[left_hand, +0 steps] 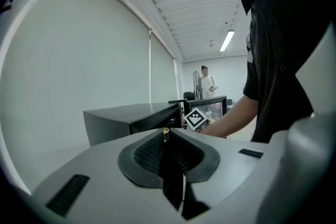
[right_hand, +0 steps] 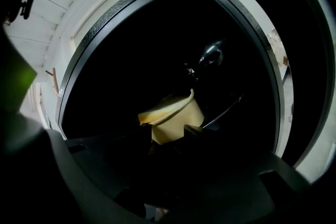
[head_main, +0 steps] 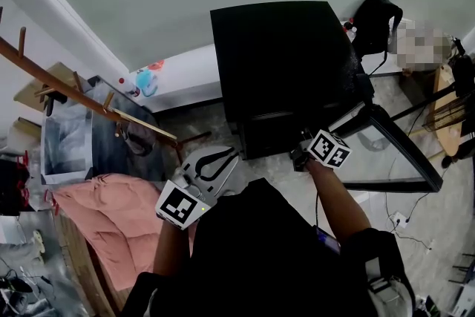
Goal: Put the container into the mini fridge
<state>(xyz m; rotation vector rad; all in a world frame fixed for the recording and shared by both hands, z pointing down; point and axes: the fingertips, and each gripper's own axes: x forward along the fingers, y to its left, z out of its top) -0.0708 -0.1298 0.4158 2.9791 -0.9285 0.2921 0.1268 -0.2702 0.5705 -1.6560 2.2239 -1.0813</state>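
Note:
The black mini fridge stands on the floor ahead of me, its glass door swung open to the right. My right gripper reaches into the dark opening. In the right gripper view its fingers flank the base of a cream-coloured container, which sits tilted between them inside the black interior. My left gripper hangs shut and empty left of the fridge, close to my body. In the left gripper view the jaws meet, with the fridge beyond them.
A pink cloth lies at the lower left beside a wooden rack and a clear plastic box. A black bag sits behind the fridge at the right. A person stands far across the room.

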